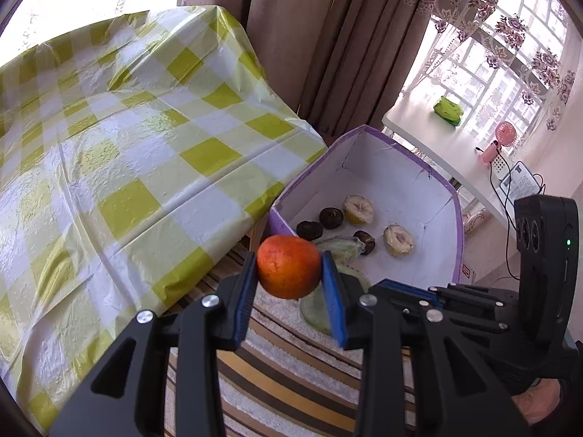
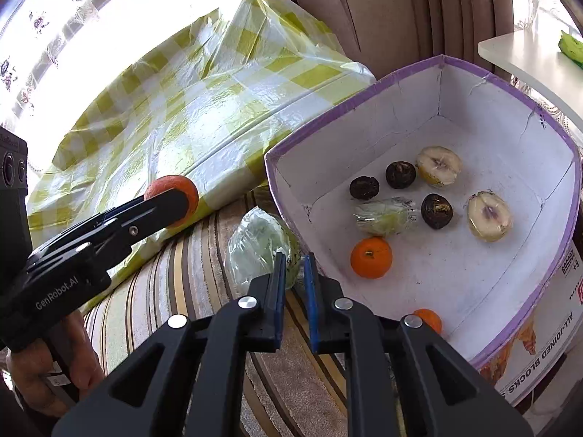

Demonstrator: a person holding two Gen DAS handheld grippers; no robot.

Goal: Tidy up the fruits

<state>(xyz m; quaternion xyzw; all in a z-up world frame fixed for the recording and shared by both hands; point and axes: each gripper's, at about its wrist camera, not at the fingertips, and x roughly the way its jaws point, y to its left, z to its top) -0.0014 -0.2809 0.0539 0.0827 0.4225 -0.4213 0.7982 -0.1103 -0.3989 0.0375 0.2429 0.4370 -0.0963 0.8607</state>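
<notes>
Black fingers (image 2: 275,306), blue pads (image 2: 311,306)

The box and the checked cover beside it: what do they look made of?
The box looks like printed cardboard: matte white inside with creases, purple taped rim, lettering outside. The checked cover seems thin glossy plastic sheet, as it wrinkles finely and throws glare, though coated cloth can't be ruled out.

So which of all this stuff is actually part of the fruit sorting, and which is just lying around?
Part of the job:
- orange held in left gripper
- box holding fruit
- wrapped green fruit on the striped cloth
- right gripper, shut, empty

Just lying about:
- checked tablecloth
- pink fan
- curtains
</notes>
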